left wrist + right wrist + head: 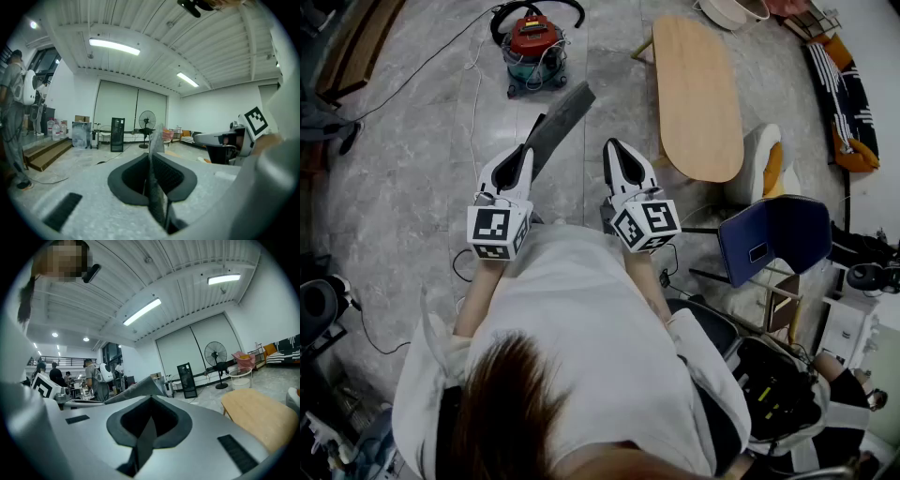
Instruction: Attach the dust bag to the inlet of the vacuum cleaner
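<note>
In the head view a red and teal vacuum cleaner [534, 47] stands on the grey floor well ahead of me. My left gripper [523, 159] is shut on the near edge of a flat grey dust bag [562, 117], which slants up and away toward the vacuum. In the left gripper view the dust bag [153, 140] shows edge-on, pinched between the jaws of the left gripper [151, 161]. My right gripper [619, 155] is held level beside it, shut and empty. In the right gripper view the right gripper [150, 401] has its pads together, with the dust bag [136, 390] just to its left.
A long wooden table [698, 94] stands to the right of the vacuum, and a blue chair [773, 234] is at my right. Cables [473, 94] trail over the floor at the left. A standing fan [146, 123] is at the far wall, and people [11, 117] stand at the left.
</note>
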{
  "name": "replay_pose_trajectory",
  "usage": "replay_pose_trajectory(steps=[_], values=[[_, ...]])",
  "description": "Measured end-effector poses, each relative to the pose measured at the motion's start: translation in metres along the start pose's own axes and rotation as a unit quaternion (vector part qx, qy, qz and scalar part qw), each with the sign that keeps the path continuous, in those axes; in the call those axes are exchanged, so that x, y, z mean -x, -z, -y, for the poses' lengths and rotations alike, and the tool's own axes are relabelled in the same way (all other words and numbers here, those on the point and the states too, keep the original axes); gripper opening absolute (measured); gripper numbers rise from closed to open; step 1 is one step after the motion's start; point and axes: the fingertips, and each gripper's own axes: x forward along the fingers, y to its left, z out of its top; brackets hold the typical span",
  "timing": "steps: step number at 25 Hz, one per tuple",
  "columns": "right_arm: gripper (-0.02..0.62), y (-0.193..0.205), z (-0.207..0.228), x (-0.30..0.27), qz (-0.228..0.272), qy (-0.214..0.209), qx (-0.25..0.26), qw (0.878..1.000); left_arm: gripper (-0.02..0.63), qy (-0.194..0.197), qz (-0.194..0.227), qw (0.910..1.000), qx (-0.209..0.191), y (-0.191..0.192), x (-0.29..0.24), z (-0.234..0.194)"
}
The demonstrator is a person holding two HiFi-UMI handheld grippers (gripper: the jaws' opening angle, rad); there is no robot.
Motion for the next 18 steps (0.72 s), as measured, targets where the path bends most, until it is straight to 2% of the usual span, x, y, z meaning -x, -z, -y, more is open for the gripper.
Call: replay_pose_trajectory(steps=[18], values=[[0.002,-0.005,-0.01,0.011,0.0,-0.021,-0.001,1.0,0.04,-0.009,-0.002,1.0,0.001,-0.002,0.016,0.007]])
